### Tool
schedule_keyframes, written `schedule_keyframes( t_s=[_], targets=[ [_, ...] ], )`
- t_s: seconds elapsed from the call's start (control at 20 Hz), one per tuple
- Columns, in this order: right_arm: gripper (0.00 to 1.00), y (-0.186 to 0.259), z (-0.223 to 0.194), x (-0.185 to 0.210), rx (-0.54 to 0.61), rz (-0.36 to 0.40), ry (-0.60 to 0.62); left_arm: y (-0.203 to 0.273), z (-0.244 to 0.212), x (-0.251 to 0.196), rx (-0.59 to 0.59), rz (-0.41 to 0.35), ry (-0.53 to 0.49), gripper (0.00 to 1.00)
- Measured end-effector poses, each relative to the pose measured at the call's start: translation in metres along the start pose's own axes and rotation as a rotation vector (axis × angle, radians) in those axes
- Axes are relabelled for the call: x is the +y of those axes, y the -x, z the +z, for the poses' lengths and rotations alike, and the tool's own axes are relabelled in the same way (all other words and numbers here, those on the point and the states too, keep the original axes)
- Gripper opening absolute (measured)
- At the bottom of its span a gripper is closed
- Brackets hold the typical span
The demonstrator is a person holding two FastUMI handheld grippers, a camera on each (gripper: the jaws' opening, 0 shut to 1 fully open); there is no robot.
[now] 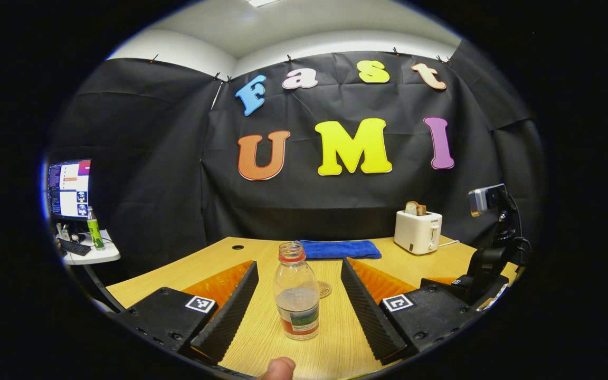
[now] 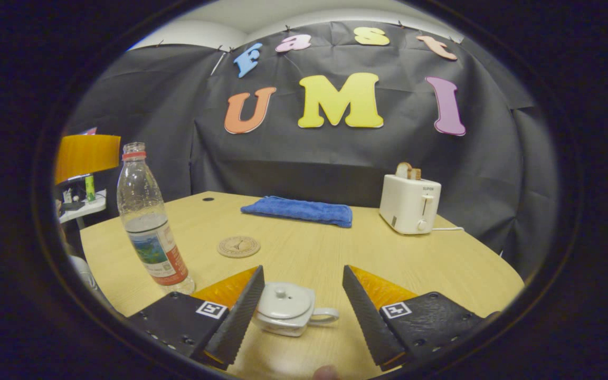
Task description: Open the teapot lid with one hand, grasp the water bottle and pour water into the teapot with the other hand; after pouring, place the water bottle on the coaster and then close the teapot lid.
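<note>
Left gripper (image 1: 298, 311): jaws wide apart, nothing clamped. Water bottle (image 1: 296, 293) stands upright on the wooden table (image 1: 203, 266) between the two fingers, clear of both; long axis vertical, uncapped mouth up, approx. half full or less. Cork coaster (image 1: 325, 289) lies flat just behind the bottle, partly hidden by it. A fingertip (image 1: 277, 368) shows at the bottom edge of the left gripper view.

Right gripper (image 2: 304, 311): jaws wide apart, not pressing on anything. White teapot (image 2: 285, 309) sits on the table between its fingers, w/ lid (image 2: 282, 300) on, knob up; handle points toward the right finger. Whether the left finger touches the pot: cannot tell.

In the right gripper view the bottle is upright at left, well apart from the teapot; coaster is between bottle and blue towel (image 2: 298, 210), bare. White toaster (image 2: 409, 203) w/ bread in slot stands at the far right of the table. Side desk w/ monitor (image 1: 69, 189) and green bottle (image 1: 94, 228) is off to the left.
</note>
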State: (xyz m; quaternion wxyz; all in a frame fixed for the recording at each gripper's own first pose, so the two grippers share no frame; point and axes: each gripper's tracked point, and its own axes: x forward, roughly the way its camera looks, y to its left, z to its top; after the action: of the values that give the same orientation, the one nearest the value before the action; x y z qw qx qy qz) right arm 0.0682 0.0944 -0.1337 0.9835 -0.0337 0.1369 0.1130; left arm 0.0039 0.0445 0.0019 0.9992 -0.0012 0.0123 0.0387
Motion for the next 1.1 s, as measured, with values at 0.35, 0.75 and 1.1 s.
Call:
schedule_keyframes(
  t_s=[0.35, 0.75, 1.1],
  targets=[
    [0.34, -0.006, 0.001, 0.012, 0.003, 0.01, 0.087, -0.003, -0.002, 0.011, 0.012, 0.017, 0.004, 0.99],
    [0.07, -0.006, -0.004, 0.018, 0.034, 0.041, 0.086, 0.001, 0.0, 0.022, 0.013, 0.032, 0.017, 0.99],
    [0.0, -0.006, 0.002, 0.021, 0.016, 0.087, 0.065, 0.013, -0.058, 0.013, 0.125, -0.069, 0.081, 0.99]
  ],
)
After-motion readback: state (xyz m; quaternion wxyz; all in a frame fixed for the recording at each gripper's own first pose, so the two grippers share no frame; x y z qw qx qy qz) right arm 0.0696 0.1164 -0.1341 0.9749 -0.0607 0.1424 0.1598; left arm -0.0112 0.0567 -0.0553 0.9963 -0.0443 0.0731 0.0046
